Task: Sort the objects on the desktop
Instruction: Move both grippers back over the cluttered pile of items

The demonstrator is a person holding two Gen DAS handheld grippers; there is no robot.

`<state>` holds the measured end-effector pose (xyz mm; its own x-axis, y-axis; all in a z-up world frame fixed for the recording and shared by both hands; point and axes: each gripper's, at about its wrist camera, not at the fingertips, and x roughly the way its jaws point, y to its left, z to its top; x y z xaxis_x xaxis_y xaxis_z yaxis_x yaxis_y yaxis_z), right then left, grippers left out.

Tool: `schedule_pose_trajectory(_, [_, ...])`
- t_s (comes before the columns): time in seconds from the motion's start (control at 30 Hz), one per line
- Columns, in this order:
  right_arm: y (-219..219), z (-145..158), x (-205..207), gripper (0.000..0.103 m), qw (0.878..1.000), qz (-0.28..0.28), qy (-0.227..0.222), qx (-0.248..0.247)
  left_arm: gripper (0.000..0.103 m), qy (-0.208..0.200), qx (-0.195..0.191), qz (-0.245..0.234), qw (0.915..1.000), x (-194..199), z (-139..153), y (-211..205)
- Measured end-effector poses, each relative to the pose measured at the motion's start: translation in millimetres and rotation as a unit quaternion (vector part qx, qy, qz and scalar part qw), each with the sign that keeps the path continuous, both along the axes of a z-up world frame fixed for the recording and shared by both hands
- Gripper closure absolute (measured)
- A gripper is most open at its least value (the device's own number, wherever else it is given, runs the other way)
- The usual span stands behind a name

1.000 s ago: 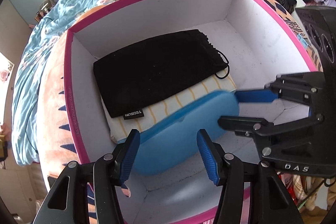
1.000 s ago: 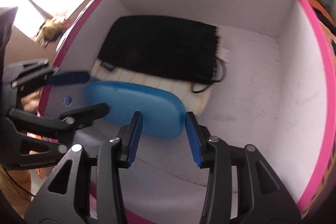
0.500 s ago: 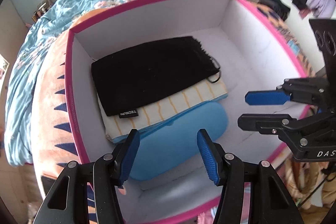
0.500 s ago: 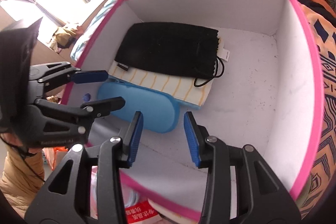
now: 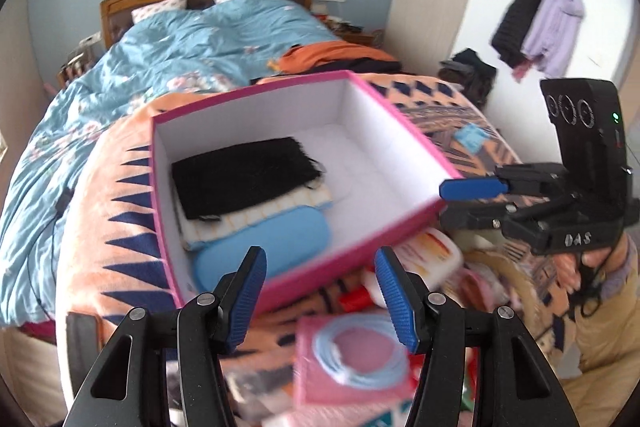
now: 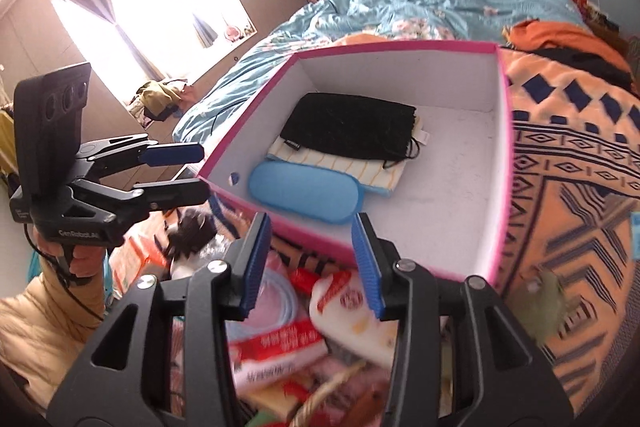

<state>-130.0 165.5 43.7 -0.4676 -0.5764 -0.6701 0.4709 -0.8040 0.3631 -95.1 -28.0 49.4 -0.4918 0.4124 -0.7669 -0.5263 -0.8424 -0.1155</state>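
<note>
Lying beyond empty fingers (image 5: 394, 299): blue case (image 5: 264, 251)

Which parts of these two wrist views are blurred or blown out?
Left wrist view: pink box edges and the clutter below, including the blue cable coil, are motion-smeared; the bed stays fairly sharp. Right wrist view: window is overexposed to white, and the red-and-white packets near the tongs are smeared.
</note>
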Motion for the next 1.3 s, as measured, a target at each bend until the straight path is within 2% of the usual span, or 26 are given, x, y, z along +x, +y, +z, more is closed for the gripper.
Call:
schedule_pose_trajectory(0.2, [27.8,-8.6,49.8,0.058,0.999,-0.028,0.000,0.022,0.045,-0.022,0.001,-0.064,0.9977,41.1,-19.3,32.5])
schedule_pose_trajectory(0.37, [64.4,-38.9,95.5,0.058,0.996,-0.076,-0.037,0.004,0.045,-0.046,0.003,-0.109,0.9930,69.0,-38.0,57.3])
schedule_pose_trajectory(0.5, [88.6,-60.3,130.2,0.058,0.992,-0.109,-0.066,-0.015,0.045,-0.055,-0.002,-0.127,0.9904,85.1,-49.1,72.2])
schedule_pose_trajectory(0.67, [114.4,-75.3,165.2,0.058,0.985,-0.141,-0.085,-0.059,0.045,-0.064,-0.009,-0.132,0.9891,94.1,-61.1,85.0])
schedule_pose_trajectory(0.83, [131.5,-72.9,187.1,0.057,0.981,-0.157,-0.074,-0.088,0.045,-0.067,-0.015,-0.133,0.9888,99.9,-66.3,95.4])
schedule_pose_trajectory(0.97, [144.4,-69.3,200.2,0.053,0.978,-0.169,-0.063,-0.102,0.045,-0.063,-0.018,-0.131,0.9892,105.5,-66.1,99.4])
schedule_pose_trajectory(1.07, [154.4,-77.6,207.6,0.053,0.975,-0.182,-0.076,-0.106,0.045,-0.060,-0.021,-0.134,0.9889,110.0,-66.5,102.3])
schedule_pose_trajectory(1.3, [148.0,-110.4,208.1,0.052,0.967,-0.158,-0.119,-0.159,0.045,-0.053,-0.031,-0.140,0.9883,116.7,-68.0,107.2])
